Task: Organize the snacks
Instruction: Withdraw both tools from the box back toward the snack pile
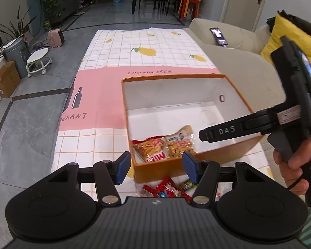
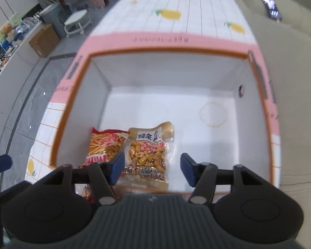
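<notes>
Living room, grey tile floor, beige sofa (image 1: 228,62) on the right; low table under a lemon-print grid cloth (image 1: 147,47) w/ pink band. Orange box (image 1: 172,77), white inside, sits on the cloth toward the near end. Two packs already in it, near-left corner: red chip-stick bag (image 2: 105,145) against the left wall, clear peanut pack (image 2: 147,157) touching it on the right. Rest of box floor bare apart from a faint ring stain. More loose snacks (image 1: 165,188) (red wrappers, a green one) lie on the cloth just outside the near wall of the box, partly hidden under the tool. Left gripper (image 1: 156,169): jaws spread wide, nothing between them, poised above the near wall and the loose pile. Right gripper (image 2: 152,169): jaws also apart and empty, hanging over the box interior above the peanut pack; right view is motion-blurred. Judgement: a drop-off looks just finished on the right; next pick is prob. from the loose pile w/ the left. To do it well: tilt left tool down onto one wrapper only, pads either side of its short axis, pinch the body not the crimped edge (foil slips). Lift clear of the box wall before moving in. Place beside the peanut pack, flat, filling the row rightward. Keep right tool out of the lane, as the two are close over the box.
</notes>
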A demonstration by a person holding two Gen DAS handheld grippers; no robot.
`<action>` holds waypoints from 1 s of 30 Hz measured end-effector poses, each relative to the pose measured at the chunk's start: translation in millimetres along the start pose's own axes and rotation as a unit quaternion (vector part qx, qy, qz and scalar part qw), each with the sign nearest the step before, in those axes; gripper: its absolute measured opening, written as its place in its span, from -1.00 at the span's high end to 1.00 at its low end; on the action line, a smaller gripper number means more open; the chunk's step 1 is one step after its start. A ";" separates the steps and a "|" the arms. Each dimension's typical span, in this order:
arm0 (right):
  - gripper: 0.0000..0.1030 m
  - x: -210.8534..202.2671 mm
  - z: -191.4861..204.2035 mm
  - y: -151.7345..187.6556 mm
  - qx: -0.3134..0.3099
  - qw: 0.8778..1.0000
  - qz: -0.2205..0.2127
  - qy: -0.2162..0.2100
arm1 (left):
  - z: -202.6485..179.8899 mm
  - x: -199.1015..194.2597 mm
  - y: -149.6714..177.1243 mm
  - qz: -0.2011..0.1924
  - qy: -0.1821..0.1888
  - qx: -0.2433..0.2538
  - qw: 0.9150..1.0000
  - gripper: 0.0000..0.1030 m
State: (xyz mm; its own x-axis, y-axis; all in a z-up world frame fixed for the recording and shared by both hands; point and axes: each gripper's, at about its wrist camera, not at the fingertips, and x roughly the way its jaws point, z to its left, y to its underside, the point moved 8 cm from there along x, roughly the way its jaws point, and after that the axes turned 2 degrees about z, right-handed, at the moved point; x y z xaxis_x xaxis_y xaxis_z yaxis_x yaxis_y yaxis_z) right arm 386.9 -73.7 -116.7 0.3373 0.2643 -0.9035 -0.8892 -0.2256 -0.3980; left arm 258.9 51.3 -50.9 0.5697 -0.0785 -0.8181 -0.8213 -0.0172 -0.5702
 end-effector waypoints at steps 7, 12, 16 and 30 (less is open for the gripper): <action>-0.39 -46.6 0.4 34.9 0.009 0.999 -0.040 -0.006 | -2.7 -21.4 25.8 0.001 0.008 -0.016 1.000 -0.31; -0.55 -70.5 1.0 70.6 0.025 0.998 -0.063 -0.009 | -0.6 -29.1 49.6 0.010 0.010 -0.033 0.999 -0.31; -0.62 -84.5 -0.2 102.3 0.042 0.995 -0.085 -0.021 | -1.0 -36.2 68.3 0.008 0.016 -0.040 0.999 -0.31; -0.63 -73.6 -8.6 203.5 0.084 0.990 -0.116 -0.015 | -17.8 -15.0 128.7 0.072 0.030 -0.024 0.997 -0.31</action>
State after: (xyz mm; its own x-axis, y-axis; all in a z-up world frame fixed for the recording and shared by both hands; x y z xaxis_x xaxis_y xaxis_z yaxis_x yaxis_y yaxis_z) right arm 183.8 -147.1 -132.5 0.5306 0.3187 -0.7854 -0.8290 0.0022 -0.5592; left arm 144.1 32.6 -110.7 0.4433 -0.1425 -0.8850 -0.8962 -0.0492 -0.4410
